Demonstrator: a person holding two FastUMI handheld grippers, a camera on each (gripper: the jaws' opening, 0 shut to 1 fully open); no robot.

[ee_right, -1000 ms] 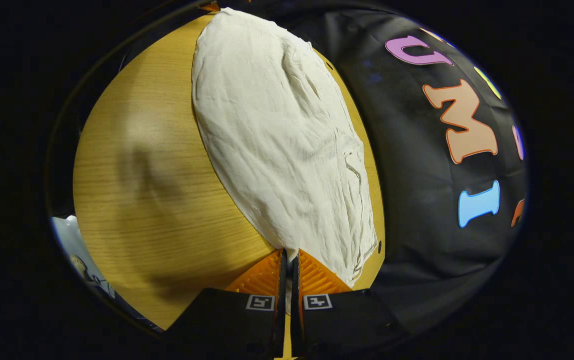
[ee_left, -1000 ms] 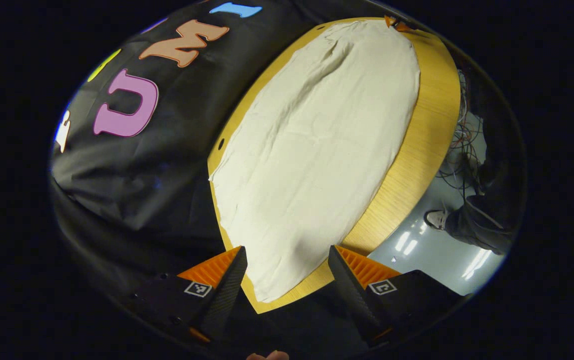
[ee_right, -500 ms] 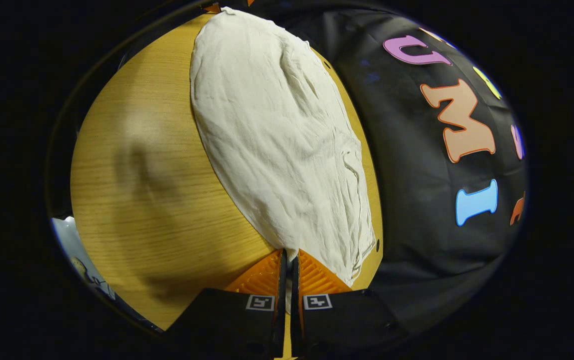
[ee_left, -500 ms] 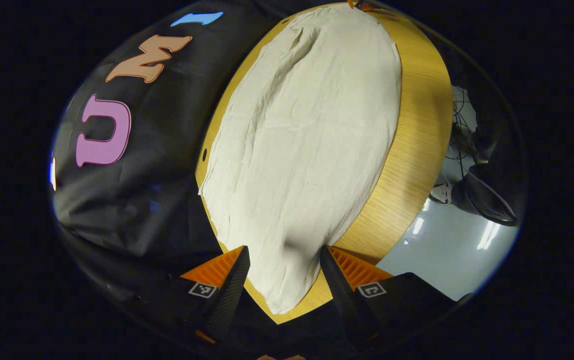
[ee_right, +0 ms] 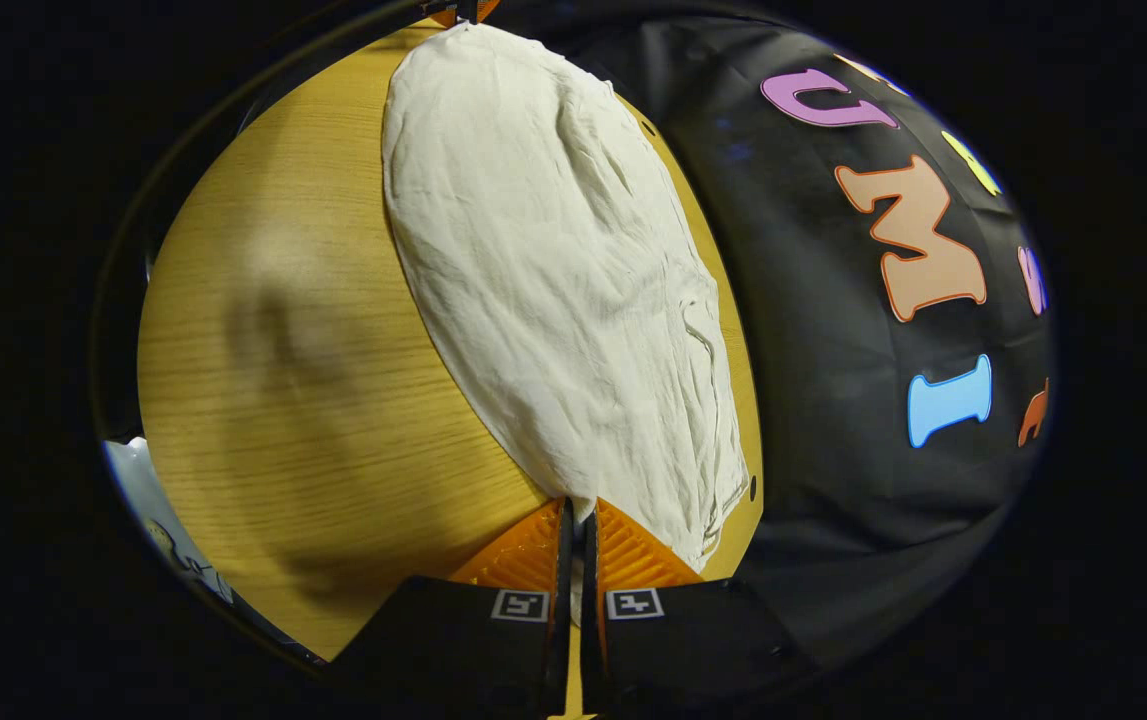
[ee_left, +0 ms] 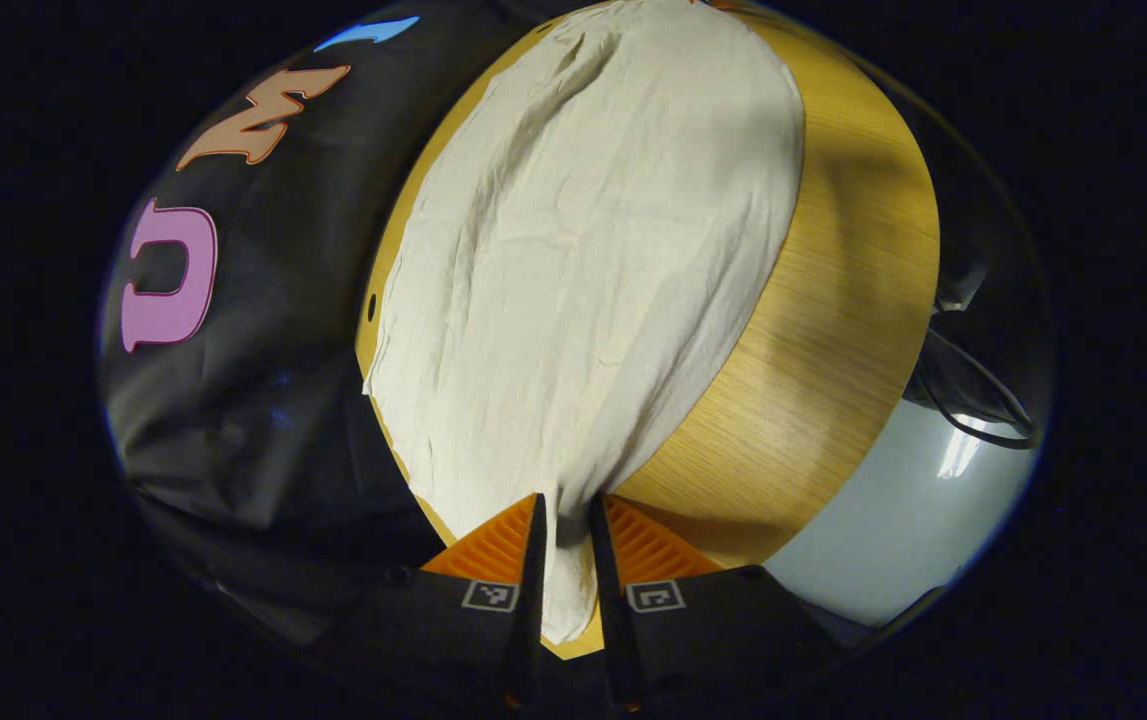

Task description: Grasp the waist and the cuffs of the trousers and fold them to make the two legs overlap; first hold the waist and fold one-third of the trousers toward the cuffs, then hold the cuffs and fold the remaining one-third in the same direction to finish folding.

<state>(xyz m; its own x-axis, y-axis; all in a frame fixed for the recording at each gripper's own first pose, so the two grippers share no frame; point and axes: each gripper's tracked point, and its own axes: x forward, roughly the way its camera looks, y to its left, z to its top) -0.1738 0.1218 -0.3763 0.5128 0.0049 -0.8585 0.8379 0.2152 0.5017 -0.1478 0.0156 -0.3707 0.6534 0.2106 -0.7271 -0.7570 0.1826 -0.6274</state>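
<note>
The trousers (ee_left: 583,260) lay flat along the bench (ee_left: 833,330), stretching straight ahead of both grippers. The left gripper (ee_left: 565,520) had pinched the cloth's near end, fabric bunched between its fingers. The right gripper (ee_right: 574,512) clamped the opposite end, fingers nearly together on a corner of cloth, bare bench to its left.

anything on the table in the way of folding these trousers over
Nothing visible does. The trousers lie flat on the table with bare wood beside them, and the left tool and right tool each already pinch an end.
</note>
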